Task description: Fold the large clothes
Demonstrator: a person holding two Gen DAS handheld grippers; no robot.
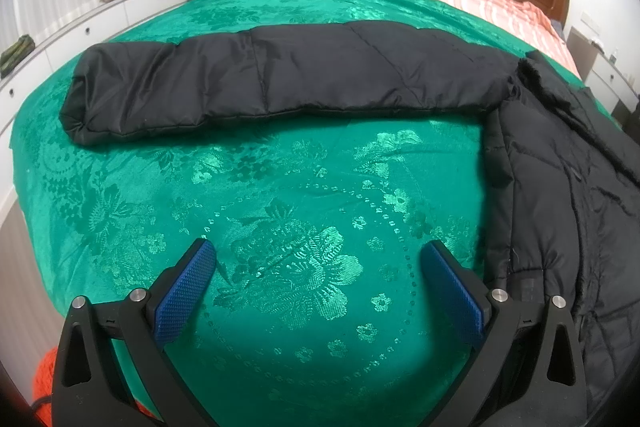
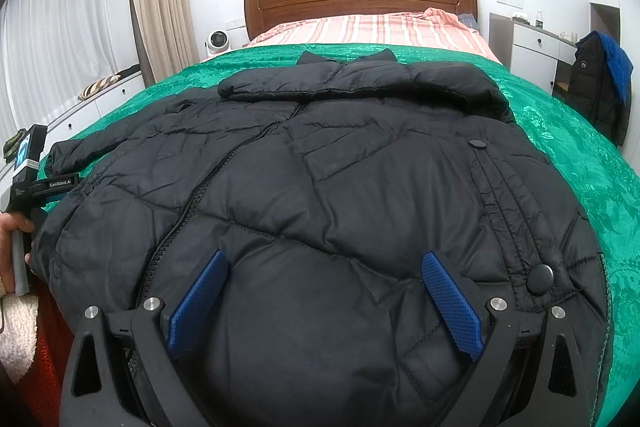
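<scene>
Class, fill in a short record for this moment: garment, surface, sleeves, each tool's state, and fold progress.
garment: black puffer jacket, front up, zipped
surface: green floral bedspread on a bed
left sleeve: stretched straight out across the bedspread
right sleeve: folded across the chest
left tool: open, over bare bedspread, holding nothing
right tool: open, over the jacket's lower front, holding nothing
progress: one sleeve folded in

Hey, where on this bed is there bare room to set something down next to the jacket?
Bare green bedspread lies below the outstretched sleeve and beside the jacket body, under the open left gripper. Another strip runs along the jacket's far side. The middle is crowded: the jacket fills it, under the open right gripper.
</scene>
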